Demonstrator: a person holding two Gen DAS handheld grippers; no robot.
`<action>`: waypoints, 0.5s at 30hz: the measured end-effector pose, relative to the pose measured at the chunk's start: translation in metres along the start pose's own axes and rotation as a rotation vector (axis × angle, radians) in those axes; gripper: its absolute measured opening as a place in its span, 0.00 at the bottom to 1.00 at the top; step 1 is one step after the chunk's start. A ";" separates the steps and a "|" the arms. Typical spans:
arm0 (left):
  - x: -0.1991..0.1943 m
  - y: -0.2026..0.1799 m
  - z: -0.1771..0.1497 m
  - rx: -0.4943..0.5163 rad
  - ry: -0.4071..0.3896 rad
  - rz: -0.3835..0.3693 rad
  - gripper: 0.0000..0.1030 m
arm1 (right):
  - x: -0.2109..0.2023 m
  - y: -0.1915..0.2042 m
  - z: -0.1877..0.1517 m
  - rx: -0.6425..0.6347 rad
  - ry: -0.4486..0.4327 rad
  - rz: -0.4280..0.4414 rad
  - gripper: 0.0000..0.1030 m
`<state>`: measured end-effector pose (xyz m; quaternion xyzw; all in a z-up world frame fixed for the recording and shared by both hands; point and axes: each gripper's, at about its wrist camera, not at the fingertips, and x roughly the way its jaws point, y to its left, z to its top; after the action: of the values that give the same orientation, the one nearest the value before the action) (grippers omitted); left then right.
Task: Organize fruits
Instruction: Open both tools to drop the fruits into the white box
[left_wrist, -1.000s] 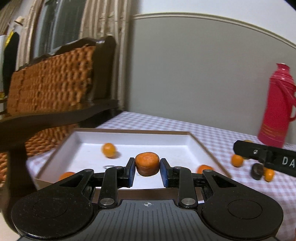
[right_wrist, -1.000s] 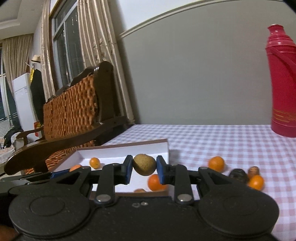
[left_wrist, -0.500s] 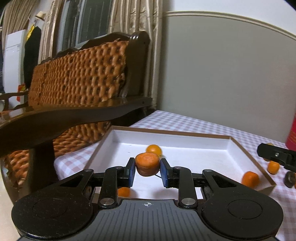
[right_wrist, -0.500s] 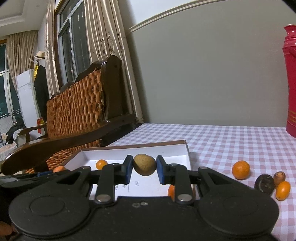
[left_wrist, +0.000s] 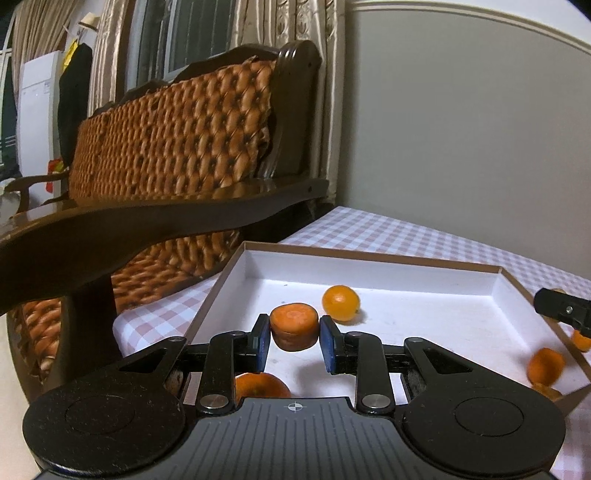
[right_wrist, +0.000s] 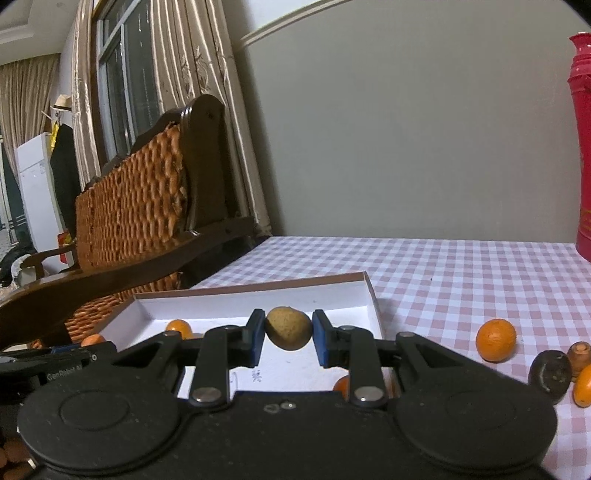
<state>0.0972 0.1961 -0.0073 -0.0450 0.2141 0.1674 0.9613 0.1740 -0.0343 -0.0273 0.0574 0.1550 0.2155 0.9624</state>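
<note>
Over the white tray (left_wrist: 406, 295), left wrist view: left tongs (left_wrist: 294, 343) pinching an orange carrot chunk (left_wrist: 294, 325), a kumquat (left_wrist: 340, 302) lying just behind it. Right wrist view: right tongs (right_wrist: 289, 338) squeezing a brownish round fruit (right_wrist: 289, 328) above the same tray; more fruit sits on the checkered tabletop (right_wrist: 461, 273).

We see a shallow tray (left_wrist: 406, 260) at the left edge of the table (right_wrist: 461, 269), with a chair (left_wrist: 177, 147) beside that edge. Inside the tray, one fruit (left_wrist: 340, 302) lies near the middle, another (left_wrist: 546, 365) by its right wall. Right of the tray, on the tabletop, four fruits (right_wrist: 495, 339) cluster together. A flask (right_wrist: 581, 147) stands toward the far right edge.
</note>
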 end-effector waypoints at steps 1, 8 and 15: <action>0.004 0.000 0.000 0.001 0.006 0.006 0.28 | 0.003 -0.001 -0.001 0.001 0.004 -0.006 0.20; 0.012 0.004 0.004 -0.025 0.031 0.033 0.87 | 0.002 -0.006 0.000 0.031 -0.040 -0.045 0.60; -0.034 -0.005 0.011 0.012 -0.131 0.070 1.00 | -0.046 -0.019 0.011 0.042 -0.187 -0.023 0.92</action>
<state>0.0748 0.1831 0.0173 -0.0209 0.1531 0.2021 0.9671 0.1458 -0.0712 -0.0076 0.0957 0.0699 0.1950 0.9736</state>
